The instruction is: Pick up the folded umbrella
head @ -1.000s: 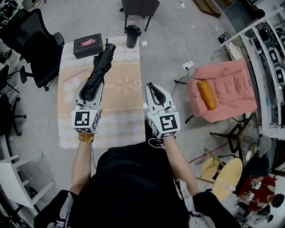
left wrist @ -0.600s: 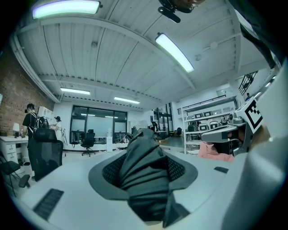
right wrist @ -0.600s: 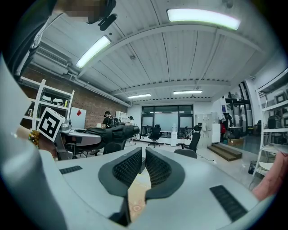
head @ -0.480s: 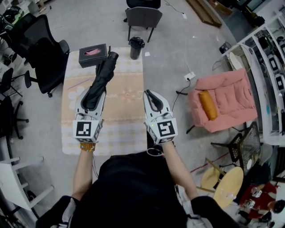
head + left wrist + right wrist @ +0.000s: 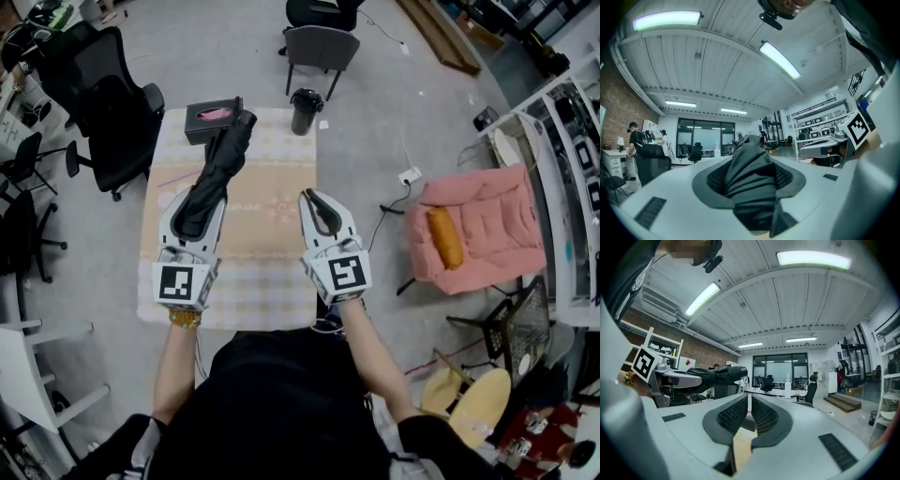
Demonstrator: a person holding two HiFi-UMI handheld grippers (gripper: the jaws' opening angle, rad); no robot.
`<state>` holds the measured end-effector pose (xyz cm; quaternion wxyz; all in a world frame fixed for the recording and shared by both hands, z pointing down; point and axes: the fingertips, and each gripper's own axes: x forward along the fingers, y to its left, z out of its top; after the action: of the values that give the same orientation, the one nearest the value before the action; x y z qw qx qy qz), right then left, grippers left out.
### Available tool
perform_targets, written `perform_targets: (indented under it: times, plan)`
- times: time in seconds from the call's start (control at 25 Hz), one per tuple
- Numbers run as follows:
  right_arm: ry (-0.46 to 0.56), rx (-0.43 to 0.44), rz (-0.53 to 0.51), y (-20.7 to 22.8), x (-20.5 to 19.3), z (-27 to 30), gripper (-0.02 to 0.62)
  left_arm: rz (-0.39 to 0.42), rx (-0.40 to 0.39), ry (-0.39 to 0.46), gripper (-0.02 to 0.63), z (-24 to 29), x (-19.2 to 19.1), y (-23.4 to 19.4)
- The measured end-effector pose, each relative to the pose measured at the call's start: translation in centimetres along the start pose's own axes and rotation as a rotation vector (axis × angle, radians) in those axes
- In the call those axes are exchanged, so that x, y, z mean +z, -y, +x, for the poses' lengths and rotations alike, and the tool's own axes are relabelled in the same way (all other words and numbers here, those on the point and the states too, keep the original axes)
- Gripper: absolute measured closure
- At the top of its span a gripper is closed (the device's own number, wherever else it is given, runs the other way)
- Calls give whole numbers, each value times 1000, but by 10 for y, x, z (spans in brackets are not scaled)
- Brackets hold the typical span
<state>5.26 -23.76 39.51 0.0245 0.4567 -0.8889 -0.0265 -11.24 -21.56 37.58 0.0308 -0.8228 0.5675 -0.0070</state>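
Observation:
The folded black umbrella is clamped in my left gripper, which is shut on its thick end. It is held roughly level above the table, its far end pointing toward the black tissue box. In the left gripper view the umbrella's dark folds fill the gap between the jaws. The right gripper view shows the umbrella off to the left, clear of the table. My right gripper hovers beside it over the table, shut with nothing in it.
The table carries a pastel checked cloth. A black bin and a grey chair stand beyond its far edge. Black office chairs are at the left. A pink armchair with an orange cushion is at the right.
Both grippers have risen a little, and the umbrella has come up with the left one. The table and floor look slightly farther below. Neither gripper's jaws have changed.

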Motion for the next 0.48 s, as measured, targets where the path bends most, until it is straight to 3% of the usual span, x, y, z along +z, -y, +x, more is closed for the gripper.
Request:
perform_targets:
  times: [0.48]
  plan:
    - [65,43,1,-41,18,28,578,18,30,37,397,-27,16,-5]
